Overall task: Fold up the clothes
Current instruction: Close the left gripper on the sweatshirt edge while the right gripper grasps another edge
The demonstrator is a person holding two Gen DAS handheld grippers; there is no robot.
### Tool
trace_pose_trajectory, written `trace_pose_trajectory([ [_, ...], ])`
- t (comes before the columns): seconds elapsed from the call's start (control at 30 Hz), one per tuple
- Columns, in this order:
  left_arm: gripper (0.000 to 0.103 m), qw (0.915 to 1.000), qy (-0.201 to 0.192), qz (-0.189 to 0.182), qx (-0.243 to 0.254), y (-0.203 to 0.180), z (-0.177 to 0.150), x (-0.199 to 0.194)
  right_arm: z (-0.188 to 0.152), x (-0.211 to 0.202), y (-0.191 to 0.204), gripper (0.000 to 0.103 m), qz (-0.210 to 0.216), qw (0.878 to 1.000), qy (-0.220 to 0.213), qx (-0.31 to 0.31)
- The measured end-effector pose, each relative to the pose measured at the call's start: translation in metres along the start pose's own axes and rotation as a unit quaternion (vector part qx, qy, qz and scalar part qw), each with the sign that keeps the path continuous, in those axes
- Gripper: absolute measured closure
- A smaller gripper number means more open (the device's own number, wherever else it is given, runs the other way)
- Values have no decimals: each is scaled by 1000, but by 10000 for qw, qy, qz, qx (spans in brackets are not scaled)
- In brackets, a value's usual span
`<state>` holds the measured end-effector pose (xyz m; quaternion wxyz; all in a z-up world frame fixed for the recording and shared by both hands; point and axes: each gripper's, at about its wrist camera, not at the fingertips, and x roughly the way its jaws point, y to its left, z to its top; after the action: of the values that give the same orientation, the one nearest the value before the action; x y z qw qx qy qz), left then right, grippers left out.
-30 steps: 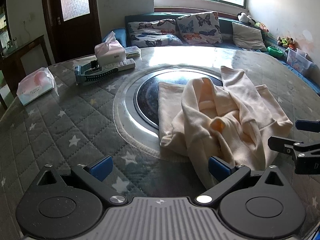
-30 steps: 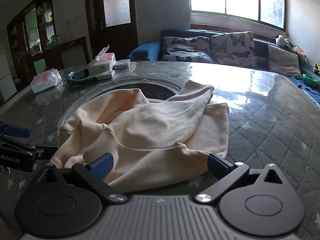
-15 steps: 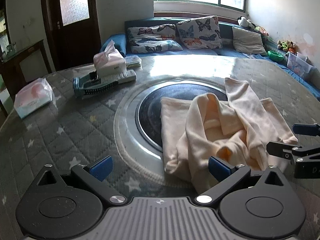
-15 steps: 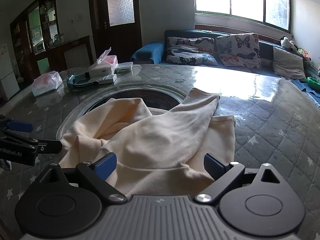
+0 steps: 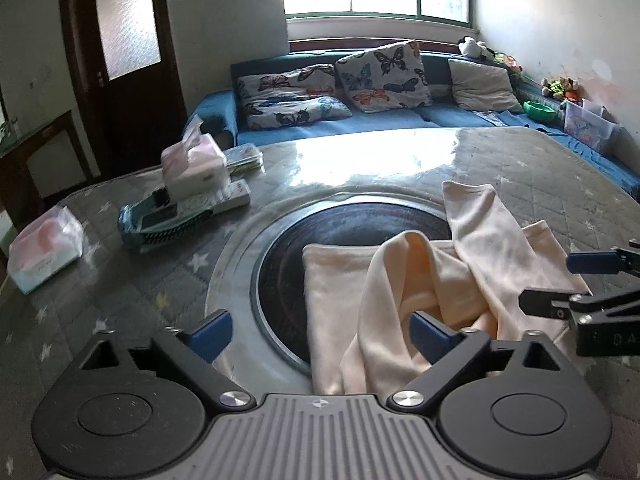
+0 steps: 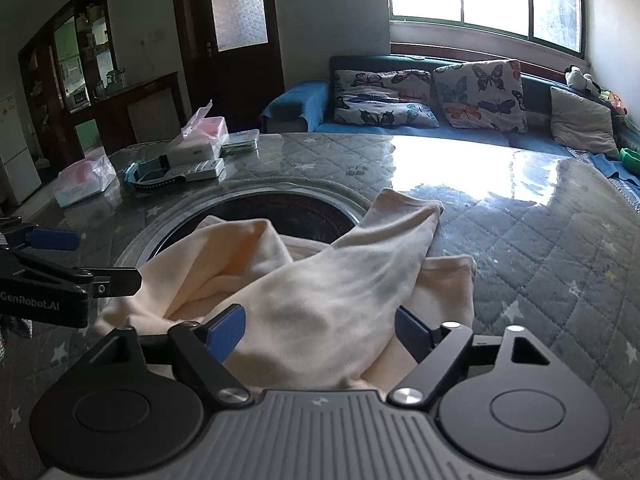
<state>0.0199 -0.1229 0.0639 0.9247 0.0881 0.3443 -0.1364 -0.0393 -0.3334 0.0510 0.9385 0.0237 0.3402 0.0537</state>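
A cream long-sleeved garment (image 5: 404, 280) lies crumpled on the round table, partly over the dark centre disc (image 5: 344, 232); it also shows in the right wrist view (image 6: 320, 280). One sleeve (image 6: 404, 220) stretches away toward the window. My left gripper (image 5: 320, 330) is open and empty, low at the garment's near left edge. My right gripper (image 6: 318, 330) is open and empty, right over the garment's near hem. Each gripper shows in the other's view, the right one (image 5: 560, 280) and the left one (image 6: 96, 260), both with jaws apart.
On the quilted table cover (image 5: 120, 304) at far left stand a tissue box (image 5: 194, 164), a teal tray with remotes (image 5: 168, 220) and a tissue pack (image 5: 44, 252). A blue sofa with butterfly cushions (image 5: 360, 84) lies behind the table.
Both grippers have pulled back toward me and dropped lower, still open. The garment has slumped slightly and sits closer in both views.
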Motion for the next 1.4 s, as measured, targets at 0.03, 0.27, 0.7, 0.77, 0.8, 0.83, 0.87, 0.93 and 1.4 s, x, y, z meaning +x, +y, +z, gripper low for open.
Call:
trace_pose_trajectory([
  [0.03, 12, 10000, -7, -2, 24, -1, 3, 3, 3, 3, -2, 26, 11, 10000, 13, 22],
  [0.27, 21, 9991, -94, -160, 382, -13, 18, 25, 28, 32, -21, 37, -57, 9998, 92, 193],
  [0.7, 26, 9972, 176, -534, 496, -20, 30, 70, 59, 95, -31, 51, -60, 9993, 348, 146],
  [0.77, 32, 9966, 236, -604, 500, -20, 29, 76, 62, 106, -28, 53, -54, 9991, 410, 132],
  [0.8, 39, 9963, 260, -642, 507, -20, 29, 79, 64, 111, -27, 54, -52, 9989, 453, 134],
  [0.83, 44, 9960, 285, -679, 514, -20, 28, 81, 65, 116, -27, 55, -58, 9987, 494, 126],
  [0.87, 52, 9956, 309, -717, 521, -20, 28, 83, 65, 121, -26, 56, -67, 9985, 532, 113],
  [0.93, 66, 9948, 338, -803, 529, -20, 26, 85, 64, 128, -24, 58, -84, 9981, 610, 67],
  [1.4, 96, 9968, -37, -736, 306, -12, 25, 57, 60, 112, -20, 100, -453, 9975, 454, -296],
])
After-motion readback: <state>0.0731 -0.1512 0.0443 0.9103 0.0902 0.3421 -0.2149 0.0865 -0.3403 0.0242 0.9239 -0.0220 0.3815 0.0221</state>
